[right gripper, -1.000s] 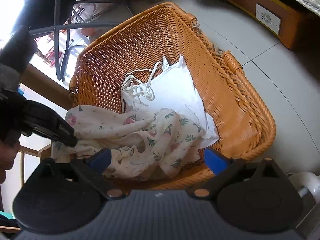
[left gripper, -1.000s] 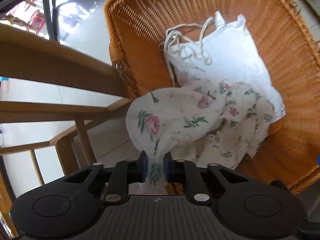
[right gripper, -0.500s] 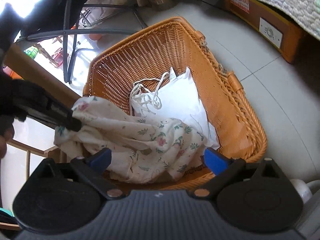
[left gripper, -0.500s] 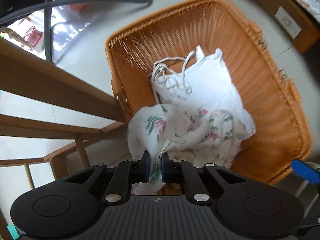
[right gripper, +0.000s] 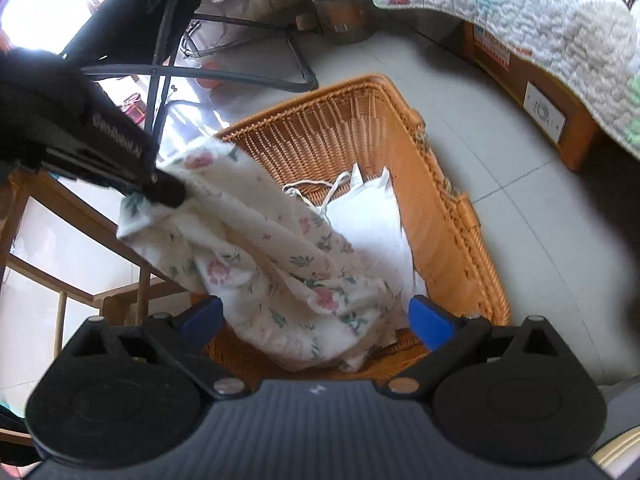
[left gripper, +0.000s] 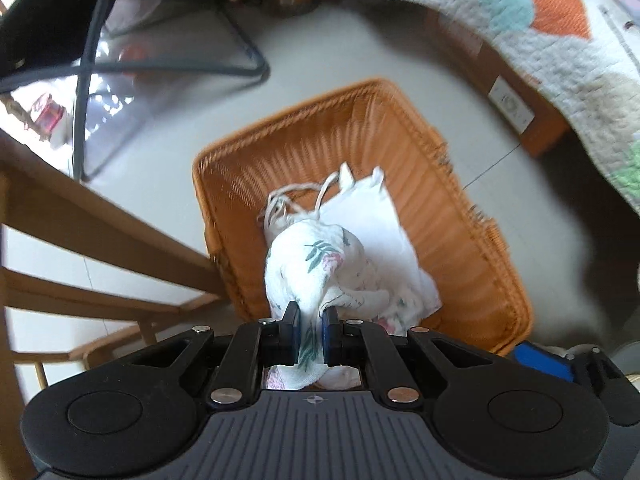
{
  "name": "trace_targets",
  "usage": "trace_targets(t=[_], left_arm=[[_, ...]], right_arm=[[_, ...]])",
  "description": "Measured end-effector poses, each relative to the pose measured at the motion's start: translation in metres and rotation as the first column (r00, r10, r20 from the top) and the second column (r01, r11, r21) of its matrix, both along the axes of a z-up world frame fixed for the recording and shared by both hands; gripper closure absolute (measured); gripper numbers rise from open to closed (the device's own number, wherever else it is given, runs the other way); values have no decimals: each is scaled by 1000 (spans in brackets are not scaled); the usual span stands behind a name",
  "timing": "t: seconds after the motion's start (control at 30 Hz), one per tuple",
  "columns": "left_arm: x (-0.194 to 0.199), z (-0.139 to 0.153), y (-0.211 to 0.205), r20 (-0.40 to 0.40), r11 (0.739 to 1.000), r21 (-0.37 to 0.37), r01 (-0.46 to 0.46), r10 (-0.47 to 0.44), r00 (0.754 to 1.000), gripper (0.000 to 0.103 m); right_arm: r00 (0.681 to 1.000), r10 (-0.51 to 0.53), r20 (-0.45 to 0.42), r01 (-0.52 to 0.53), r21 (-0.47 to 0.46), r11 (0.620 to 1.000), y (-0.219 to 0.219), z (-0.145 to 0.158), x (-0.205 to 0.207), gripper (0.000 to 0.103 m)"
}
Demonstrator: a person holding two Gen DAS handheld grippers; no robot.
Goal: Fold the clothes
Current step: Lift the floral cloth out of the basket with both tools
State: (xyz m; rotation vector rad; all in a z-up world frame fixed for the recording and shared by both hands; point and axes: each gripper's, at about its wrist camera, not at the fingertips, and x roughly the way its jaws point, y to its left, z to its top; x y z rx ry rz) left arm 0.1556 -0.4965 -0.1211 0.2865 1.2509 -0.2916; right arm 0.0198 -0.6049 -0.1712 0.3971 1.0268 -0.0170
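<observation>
Floral-printed white cotton garment (left gripper: 320, 272) is hanging from the left gripper (left gripper: 311, 334), whose jaws are clamping a bunched fold of it; in the left wrist view the cloth is draping down over the orange woven wicker basket (left gripper: 472, 240) on the pale tiled floor (left gripper: 328, 56); the right wrist view is showing what that view hides, the garment (right gripper: 280, 264) stretching from the left gripper (right gripper: 160, 190) at 10 o'clock down into the basket (right gripper: 448, 216), its lower end lying at the near edge of the basket floor; the right gripper (right gripper: 316, 316) is hovering over that lower end with its blue pads (right gripper: 430, 320) standing wide apart, pressing on nothing; a plain white folded garment with thin straps (right gripper: 372, 208) is lying flat inside the basket at 12 o'clock from the floral one; a wooden chair frame (left gripper: 80, 248) is crowding the basket's edge at 9 o'clock; a patchwork quilt (left gripper: 540, 32) is overhanging at 2 o'clock; bare floor is lying open at 3 o'clock of the basket.
</observation>
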Motion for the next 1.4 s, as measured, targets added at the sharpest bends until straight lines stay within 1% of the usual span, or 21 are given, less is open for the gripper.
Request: trace_targets(t=[0.13, 0.27, 0.47, 0.7, 0.9, 1.07, 1.17, 1.23, 1.4], left_arm=[[-4, 28, -2, 24, 999, -49, 7, -6, 1000, 92], [-10, 52, -4, 51, 996, -83, 42, -38, 998, 92], [-16, 88, -1, 79, 989, -138, 48, -38, 996, 92], [-28, 131, 4, 127, 981, -169, 90, -69, 990, 92], [-46, 171, 16, 164, 969, -210, 130, -96, 982, 92], [-62, 204, 27, 206, 958, -236, 162, -114, 972, 92], [-72, 222, 33, 229, 952, -248, 179, -122, 966, 92], [-78, 232, 38, 239, 948, -260, 184, -121, 964, 92], [-90, 253, 50, 260, 938, -287, 195, -120, 958, 92]], right_arm=[[1000, 5, 13, -5, -11, 1000, 3, 13, -1, 3], [999, 30, 19, -29, -43, 999, 10, 28, -1, 3], [999, 44, 31, -41, -88, 995, 18, 52, 1, 3], [997, 67, 47, -60, -130, 990, 28, 77, 0, 3], [993, 99, 71, -86, -174, 981, 38, 97, -1, 3], [990, 122, 70, -105, -210, 972, 46, 103, -3, 3], [990, 126, 56, -112, -205, 972, 49, 101, -4, 7], [992, 124, 39, -113, -207, 972, 51, 98, -3, 13], [992, 122, 0, -119, -226, 967, 58, 93, -3, 20]])
